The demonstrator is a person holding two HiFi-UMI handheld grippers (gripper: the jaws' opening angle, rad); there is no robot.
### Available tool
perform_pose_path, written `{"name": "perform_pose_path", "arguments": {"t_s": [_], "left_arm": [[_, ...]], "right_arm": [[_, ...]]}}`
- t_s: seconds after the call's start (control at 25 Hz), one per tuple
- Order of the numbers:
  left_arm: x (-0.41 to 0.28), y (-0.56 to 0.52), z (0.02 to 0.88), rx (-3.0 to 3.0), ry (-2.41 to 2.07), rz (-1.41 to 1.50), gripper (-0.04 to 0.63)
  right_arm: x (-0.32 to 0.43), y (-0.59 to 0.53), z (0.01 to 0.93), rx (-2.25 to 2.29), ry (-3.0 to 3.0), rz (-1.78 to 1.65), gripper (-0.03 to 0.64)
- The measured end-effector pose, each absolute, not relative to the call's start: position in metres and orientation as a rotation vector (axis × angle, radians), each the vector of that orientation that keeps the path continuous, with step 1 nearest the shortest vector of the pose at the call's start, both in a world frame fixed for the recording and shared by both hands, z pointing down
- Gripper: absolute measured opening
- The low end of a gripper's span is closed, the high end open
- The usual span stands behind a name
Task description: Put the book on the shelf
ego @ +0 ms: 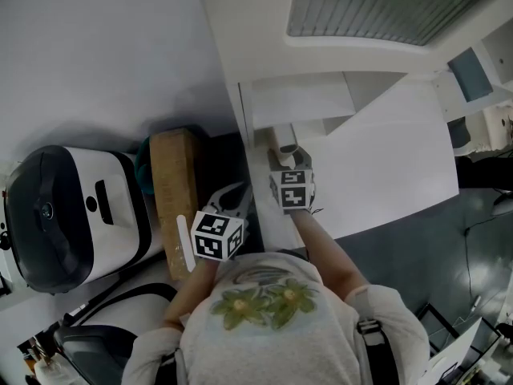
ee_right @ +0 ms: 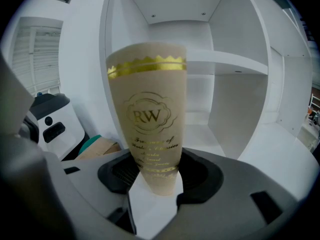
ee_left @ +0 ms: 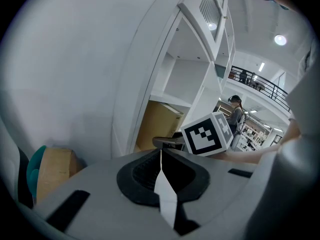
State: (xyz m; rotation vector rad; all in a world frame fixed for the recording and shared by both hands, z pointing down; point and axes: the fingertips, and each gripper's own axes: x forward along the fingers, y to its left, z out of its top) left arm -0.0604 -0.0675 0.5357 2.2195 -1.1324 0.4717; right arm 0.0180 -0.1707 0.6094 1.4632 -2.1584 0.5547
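Observation:
The book [ee_right: 150,119] is tan with a gold band and gold "RW" lettering. It stands upright between the jaws of my right gripper [ee_right: 157,180], which is shut on its lower end. In the head view the right gripper [ego: 286,155] holds the book [ego: 280,139] at the front of the white shelf [ego: 298,99]. Open white compartments of the shelf [ee_right: 227,59] lie just behind the book. My left gripper [ee_left: 161,176] is shut with nothing in it. It hangs lower left of the right one, near my body [ego: 234,197], pointing at the shelf [ee_left: 176,95].
A white and black machine [ego: 68,215] sits at the left beside a tall cardboard box [ego: 175,187] with a teal thing [ego: 143,175] behind it. A brown box [ee_left: 159,126] fills a lower shelf compartment. A white tabletop [ego: 397,159] lies to the right. A person [ee_left: 235,115] stands far off.

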Motion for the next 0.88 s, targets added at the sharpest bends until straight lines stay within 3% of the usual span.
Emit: {"name": "perform_pose_path", "arguments": {"t_s": [0.88], "left_arm": [[-0.057, -0.08, 0.541, 2.205, -1.126, 0.479, 0.034]], "right_arm": [[0.012, -0.209, 0.614, 1.479, -2.158, 0.538, 0.224]]}}
